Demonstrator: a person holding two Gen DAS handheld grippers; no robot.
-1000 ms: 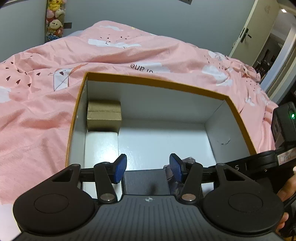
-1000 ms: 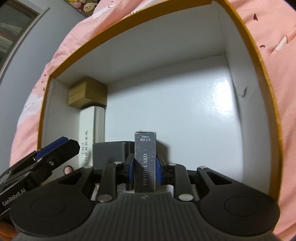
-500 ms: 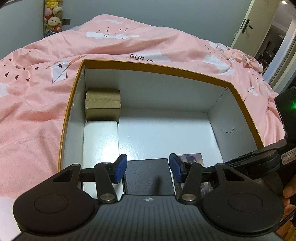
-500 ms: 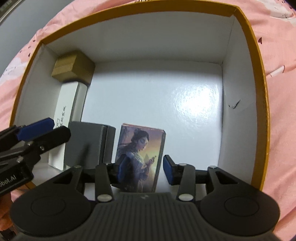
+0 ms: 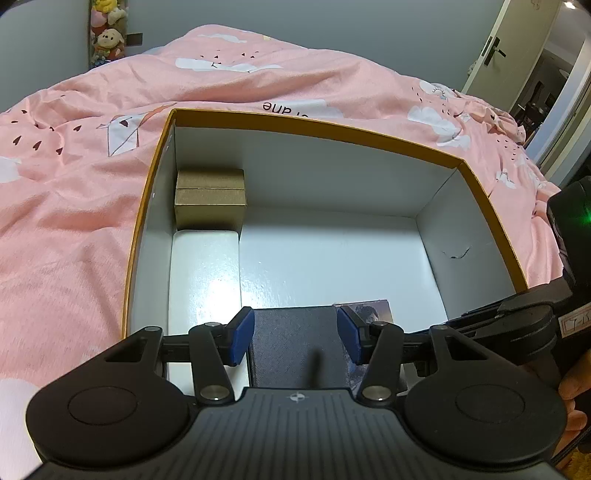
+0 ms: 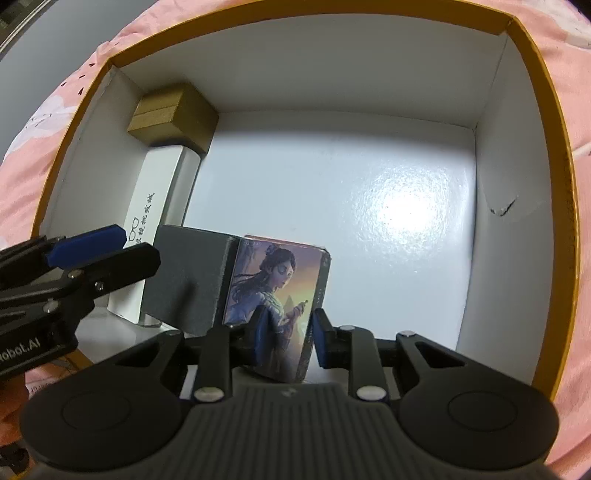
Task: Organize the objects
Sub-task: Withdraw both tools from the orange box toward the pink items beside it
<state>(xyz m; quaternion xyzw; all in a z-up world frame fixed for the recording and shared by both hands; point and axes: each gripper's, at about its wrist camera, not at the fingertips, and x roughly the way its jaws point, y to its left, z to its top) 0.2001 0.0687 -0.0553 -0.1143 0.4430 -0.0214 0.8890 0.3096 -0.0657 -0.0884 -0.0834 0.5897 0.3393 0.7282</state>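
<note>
A big open box with an orange rim [image 5: 306, 122] [image 6: 535, 66] lies on the bed. Along its left wall stand a gold box [image 5: 209, 197] [image 6: 170, 110], a white box [image 5: 203, 273] [image 6: 155, 221], a dark grey box [image 5: 299, 343] [image 6: 188, 280] and a photo-card box with a woman's picture [image 6: 277, 295] [image 5: 373, 314]. My left gripper [image 5: 295, 339] is open, its fingers either side of the grey box. My right gripper [image 6: 286, 339] is open around the picture box, which rests on the box floor.
A pink quilt [image 5: 74, 192] surrounds the box. Plush toys [image 5: 107, 33] sit at the far wall. A door [image 5: 517, 40] stands at the back right. The right half of the box floor [image 6: 369, 192] holds nothing.
My right gripper opened and let go of the picture box, which now lies face up beside the grey box. Both grippers drew back and up a little.
</note>
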